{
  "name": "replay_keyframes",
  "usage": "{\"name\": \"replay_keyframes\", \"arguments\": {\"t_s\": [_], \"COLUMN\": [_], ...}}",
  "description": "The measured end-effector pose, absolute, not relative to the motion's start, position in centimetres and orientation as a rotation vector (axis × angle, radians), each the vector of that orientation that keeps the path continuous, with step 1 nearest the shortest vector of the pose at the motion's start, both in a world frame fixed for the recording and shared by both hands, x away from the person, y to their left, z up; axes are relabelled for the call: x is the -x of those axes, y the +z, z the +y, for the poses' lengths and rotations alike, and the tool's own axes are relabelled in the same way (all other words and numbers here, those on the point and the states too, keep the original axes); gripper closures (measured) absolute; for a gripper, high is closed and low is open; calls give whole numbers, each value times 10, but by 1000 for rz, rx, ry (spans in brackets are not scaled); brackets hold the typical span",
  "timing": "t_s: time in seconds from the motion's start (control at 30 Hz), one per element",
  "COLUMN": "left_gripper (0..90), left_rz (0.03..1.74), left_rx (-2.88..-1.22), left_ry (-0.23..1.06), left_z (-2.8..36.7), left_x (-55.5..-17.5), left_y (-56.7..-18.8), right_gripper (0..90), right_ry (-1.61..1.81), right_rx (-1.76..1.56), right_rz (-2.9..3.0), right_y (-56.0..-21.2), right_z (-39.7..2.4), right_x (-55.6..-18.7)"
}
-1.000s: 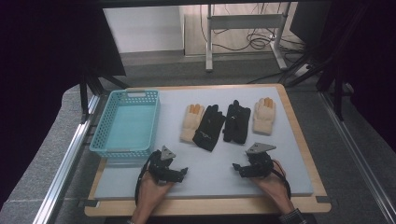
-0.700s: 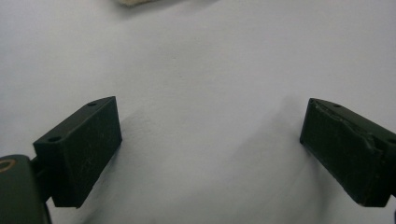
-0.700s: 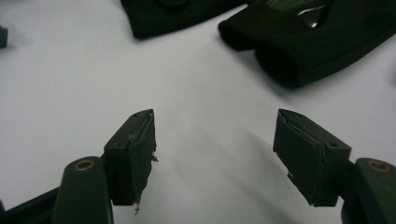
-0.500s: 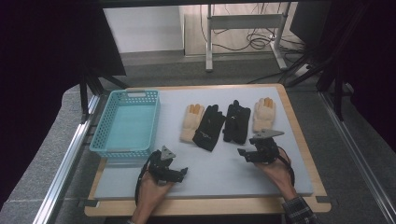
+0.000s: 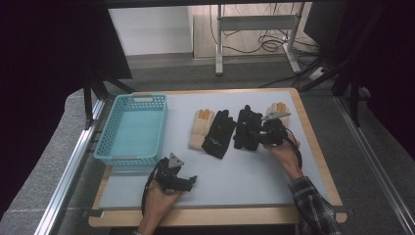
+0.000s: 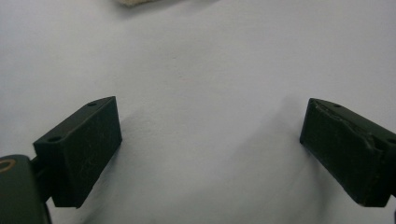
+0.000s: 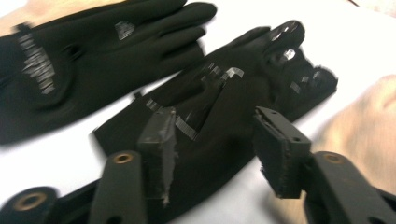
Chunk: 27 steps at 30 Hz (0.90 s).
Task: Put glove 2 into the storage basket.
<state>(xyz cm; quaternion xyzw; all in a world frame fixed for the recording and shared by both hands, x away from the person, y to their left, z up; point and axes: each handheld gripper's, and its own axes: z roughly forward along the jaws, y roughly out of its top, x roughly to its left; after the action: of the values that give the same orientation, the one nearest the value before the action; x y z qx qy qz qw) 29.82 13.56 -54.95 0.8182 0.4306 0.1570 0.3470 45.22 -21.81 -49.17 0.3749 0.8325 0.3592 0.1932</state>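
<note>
High view: we look forward and down from above the near edge of the table (image 5: 274, 191), well back, taking in the whole top and the floor beyond.

Left gripper view: we ride on the left gripper (image 6: 210, 154), facing down along its jaws, very near the bare table (image 6: 201, 60) surface.

Right gripper view: we ride on the right gripper (image 7: 212, 144), looking along its jaws, close over a black glove (image 7: 261, 70).

Shared: that black glove (image 5: 246, 128) and its black neighbour (image 7: 93, 51), also seen from above (image 5: 218, 133).
</note>
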Motion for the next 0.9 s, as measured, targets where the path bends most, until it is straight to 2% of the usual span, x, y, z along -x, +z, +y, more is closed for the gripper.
{"name": "replay_keyframes", "arguments": {"t_s": [0.03, 0.27, 0.43, 0.5, 0.57, 0.6, 0.63, 0.67, 0.7, 0.9], "left_gripper": [56, 55, 55, 55, 55, 56, 55, 55, 55, 56], "left_rz": [1117, 1117, 1117, 1117, 1117, 1117, 1117, 1117, 1117, 1117], "left_rx": [-2122, -2122, -2122, -2123, -2122, -2122, -2123, -2123, -2122, -2122], "left_ry": [407, 407, 408, 408, 408, 408, 408, 408, 408, 408], "left_z": [136, 136, 136, 136, 136, 136, 136, 136, 136, 136], "left_x": [-298, -298, -298, -298, -298, -298, -298, -298, -298, -298], "left_y": [-550, -550, -550, -550, -550, -550, -550, -550, -550, -550], "right_gripper": [392, 273, 257, 353, 544, 544, 683, 683, 767, 807], "right_ry": [995, 949, 875, 905, 903, 903, 919, 919, 929, 915], "right_rx": [-1055, -1113, -1096, -1138, -1184, -1184, -1209, -1209, -1207, -1195], "right_rz": [2334, 2342, 2378, 2387, 2346, 2346, 2354, 2354, 2371, 2393], "right_y": [-493, -506, -521, -521, -519, -519, -517, -517, -517, -512], "right_z": [-213, -200, -193, -195, -199, -199, -200, -200, -200, -199], "right_x": [-465, -499, -512, -512, -508, -508, -507, -507, -505, -502]}}
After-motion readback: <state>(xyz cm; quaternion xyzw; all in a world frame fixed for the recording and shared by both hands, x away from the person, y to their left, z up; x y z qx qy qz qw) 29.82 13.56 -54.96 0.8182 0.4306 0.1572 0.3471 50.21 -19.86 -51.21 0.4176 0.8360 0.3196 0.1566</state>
